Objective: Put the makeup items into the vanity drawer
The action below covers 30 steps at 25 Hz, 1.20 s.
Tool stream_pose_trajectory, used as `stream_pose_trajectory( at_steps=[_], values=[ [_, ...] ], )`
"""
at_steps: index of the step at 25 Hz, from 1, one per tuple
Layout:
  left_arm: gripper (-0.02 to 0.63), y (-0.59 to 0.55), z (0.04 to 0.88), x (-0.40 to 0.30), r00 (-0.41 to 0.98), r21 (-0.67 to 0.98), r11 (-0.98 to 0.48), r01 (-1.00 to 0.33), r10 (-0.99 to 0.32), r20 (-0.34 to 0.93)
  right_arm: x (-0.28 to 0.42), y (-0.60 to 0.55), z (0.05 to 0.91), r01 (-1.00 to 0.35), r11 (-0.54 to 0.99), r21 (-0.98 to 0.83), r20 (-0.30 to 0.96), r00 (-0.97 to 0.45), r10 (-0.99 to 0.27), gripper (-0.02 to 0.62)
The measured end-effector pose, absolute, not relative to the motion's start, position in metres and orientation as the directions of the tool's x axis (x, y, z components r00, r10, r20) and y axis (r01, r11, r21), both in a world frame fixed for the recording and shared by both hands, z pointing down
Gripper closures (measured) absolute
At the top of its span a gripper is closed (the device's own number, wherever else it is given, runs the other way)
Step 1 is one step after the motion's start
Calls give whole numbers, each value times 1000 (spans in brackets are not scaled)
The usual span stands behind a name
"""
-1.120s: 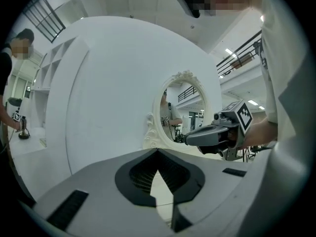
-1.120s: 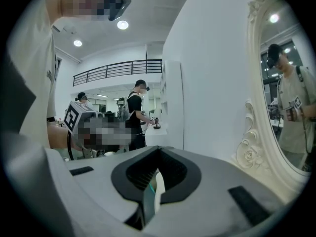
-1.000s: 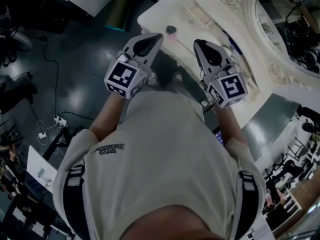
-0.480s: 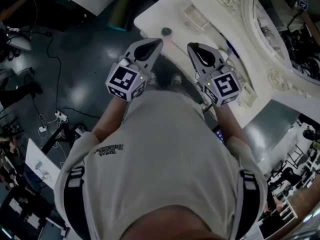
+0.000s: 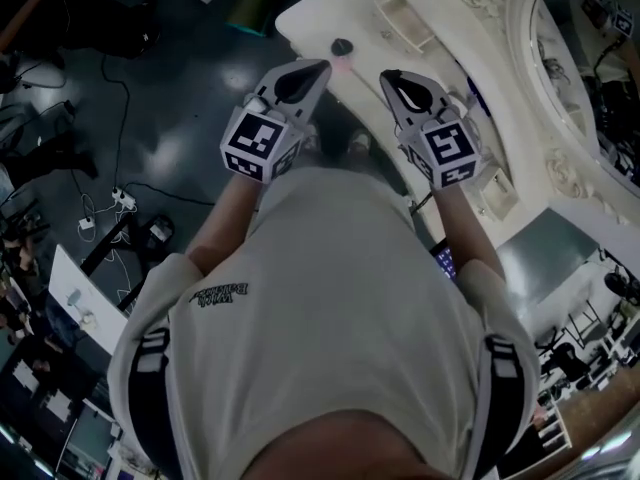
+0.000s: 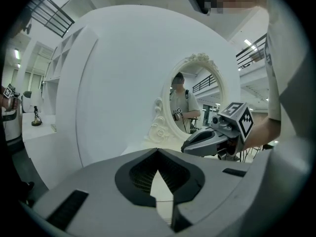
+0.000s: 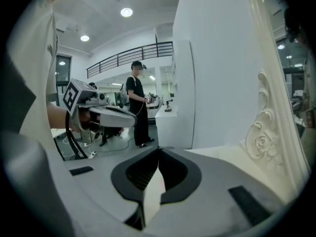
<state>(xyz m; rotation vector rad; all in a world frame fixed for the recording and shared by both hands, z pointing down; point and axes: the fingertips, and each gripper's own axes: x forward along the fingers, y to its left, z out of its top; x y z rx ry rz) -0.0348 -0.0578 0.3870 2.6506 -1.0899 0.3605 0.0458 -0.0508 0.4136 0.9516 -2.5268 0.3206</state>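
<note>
Since my grey left gripper (image 5: 318, 67) and right gripper (image 5: 387, 75) sit closed and empty, I'd open one before reaching the white counter (image 5: 318, 14).

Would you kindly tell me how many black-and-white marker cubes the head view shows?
2. One black-and-white marker cube sits on the left tongs, left of centre; the other on the right tongs, beside the white vanity top. None appears hidden.

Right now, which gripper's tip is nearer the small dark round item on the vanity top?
The left gripper, at the head view's left: its tip shows close beside the dark round item, while the right gripper is clearly farther off.
</note>
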Motion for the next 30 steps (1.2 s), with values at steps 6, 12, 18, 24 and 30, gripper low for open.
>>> stream_pose_trajectory(
  at_steps=[6,12,18,24,30],
  values=[
    [592,-74,445,-24,672,125,-695,-708,-608,423,43,-58,478,-634,767,-102,588,-660,-468,551],
    [592,-81,504,-14,666,162,-693,-703,-561,492,43,-54,531,-602,790,-116,676,-630,-382,551],
    [592,-74,567,-3,651,206,-681,-703,-498,573,50,-45,595,-599,789,-138,762,-573,-302,523],
    [592,-70,618,6,640,240,-679,-694,-430,637,64,-44,652,-613,775,-153,824,-512,-242,523],
    [592,-70,647,7,631,250,-687,-682,-381,676,68,-47,674,-620,771,-144,850,-476,-224,523]
  ],
)
